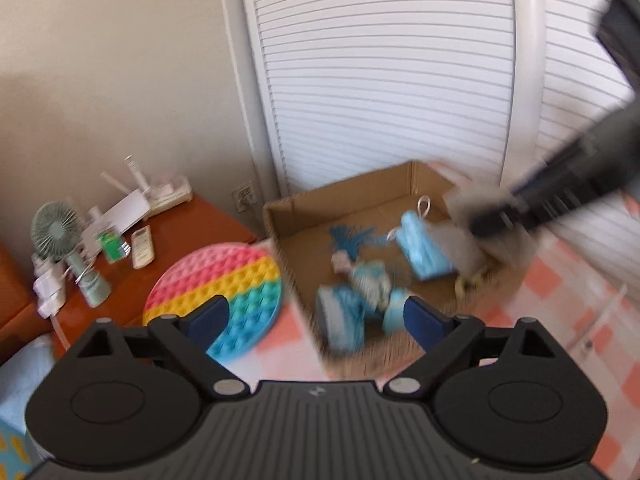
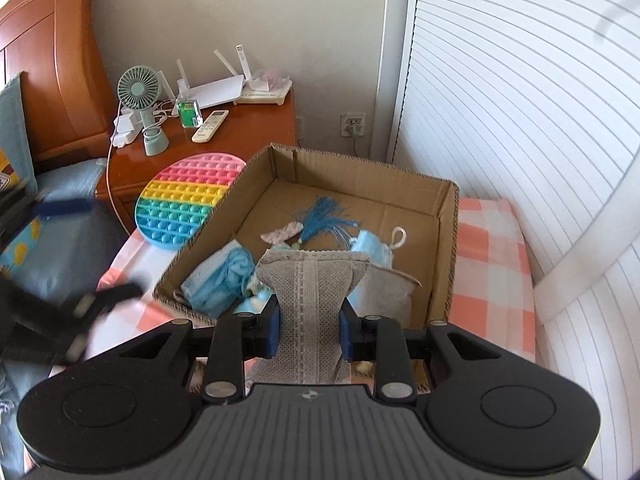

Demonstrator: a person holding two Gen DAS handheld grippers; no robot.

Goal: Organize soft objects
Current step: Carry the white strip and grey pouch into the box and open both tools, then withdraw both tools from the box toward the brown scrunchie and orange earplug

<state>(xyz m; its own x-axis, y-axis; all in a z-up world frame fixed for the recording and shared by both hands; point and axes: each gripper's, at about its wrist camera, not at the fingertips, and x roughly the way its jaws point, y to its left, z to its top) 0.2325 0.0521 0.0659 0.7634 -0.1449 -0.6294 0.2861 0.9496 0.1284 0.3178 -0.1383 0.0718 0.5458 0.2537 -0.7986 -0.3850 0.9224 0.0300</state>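
- Right wrist view: the right gripper (image 2: 307,330) pinches a grey lace pouch (image 2: 310,280) at lower centre, held over the near edge of the box (image 2: 448,240).
- Left wrist view: the left gripper (image 1: 316,320) is spread wide with nothing between its fingers, low in the frame above the blue cloth items (image 1: 360,280) in the box.
- Advice: carry the pouch further in over the bare cardboard floor, lower it, then let go, keeping clear of the left gripper.

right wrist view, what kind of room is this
Most likely a bedroom. A wooden headboard stands at the left, with a nightstand beside it that carries a small fan and a remote. The cardboard box sits on a pink checked sheet, apparently the bed.
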